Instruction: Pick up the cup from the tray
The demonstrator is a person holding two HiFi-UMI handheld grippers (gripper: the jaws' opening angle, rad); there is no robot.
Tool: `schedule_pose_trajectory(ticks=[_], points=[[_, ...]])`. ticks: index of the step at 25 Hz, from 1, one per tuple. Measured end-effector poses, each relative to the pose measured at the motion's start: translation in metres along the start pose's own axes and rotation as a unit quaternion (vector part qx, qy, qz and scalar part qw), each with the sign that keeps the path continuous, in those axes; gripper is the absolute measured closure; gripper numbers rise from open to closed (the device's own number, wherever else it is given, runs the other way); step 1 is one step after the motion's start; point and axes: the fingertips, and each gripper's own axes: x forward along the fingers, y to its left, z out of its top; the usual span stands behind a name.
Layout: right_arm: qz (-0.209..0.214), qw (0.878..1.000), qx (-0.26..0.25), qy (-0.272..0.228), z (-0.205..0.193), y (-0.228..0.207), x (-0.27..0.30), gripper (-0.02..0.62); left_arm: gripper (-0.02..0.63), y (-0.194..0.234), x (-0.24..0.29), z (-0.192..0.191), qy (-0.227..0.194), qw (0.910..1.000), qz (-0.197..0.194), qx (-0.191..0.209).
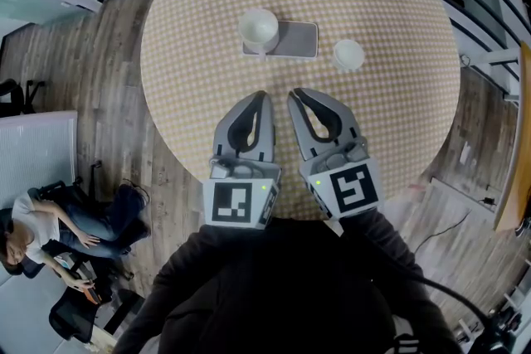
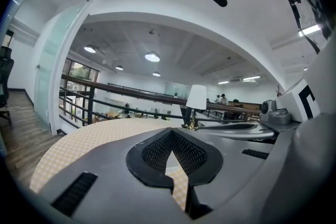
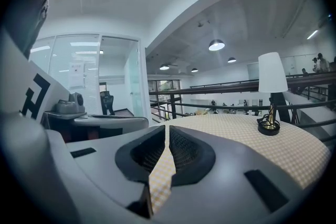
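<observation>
- Your left gripper (image 1: 263,99) is closed tight, pads meeting, with nothing between them.
- Your right gripper (image 1: 297,97) is all but closed, with only a thin slit between its pads, and it too is empty.
- Both grippers hover side by side over the near edge of the round checked worktop (image 1: 191,54), tips pointing forward.
- The cup (image 1: 258,28) stands ahead of your left gripper's tips, well apart from them, and ahead and to the left of your right gripper.
- It sits upright on the left end of the grey tray (image 1: 297,39), so the pickup has not yet begun: no reach, no contact, no lift.
- Neither gripper view shows the cup; both look out level over the worktop towards the lamp (image 3: 272,81) at the far side.
- A small white round thing (image 1: 348,55) lies on the worktop ahead and to the right of your right gripper, off the tray; it is no part of the job.
- What is left, as I judge it: spread the jaws of whichever gripper you use, carry it forward to the cup, close on the wall or rim, and lift it clear of the tray.
</observation>
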Motion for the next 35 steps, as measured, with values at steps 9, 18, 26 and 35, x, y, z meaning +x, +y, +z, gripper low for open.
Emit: schedule_pose_trajectory(ticks=[9, 18, 26, 35], points=[[-0.002, 1.000, 0.016, 0.012, -0.011, -0.007, 0.009, 0.569, 0.597, 0.024, 0.020, -0.014, 0.022, 0.9996, 0.014, 0.008], [-0.006, 0.999, 0.039, 0.032, -0.033, -0.020, 0.024, 0.569, 0.303, 0.057, 0.068, -0.012, 0.023, 0.9993, 0.029, -0.003], [-0.017, 0.996, 0.065, 0.057, -0.058, -0.039, 0.041, 0.569, 0.099, 0.063, 0.122, -0.042, 0.063, 0.9979, 0.011, -0.006], [-0.028, 0.993, 0.085, 0.082, -0.084, -0.062, 0.049, 0.569, 0.094, 0.075, 0.164, -0.072, 0.083, 0.9956, 0.043, 0.010]])
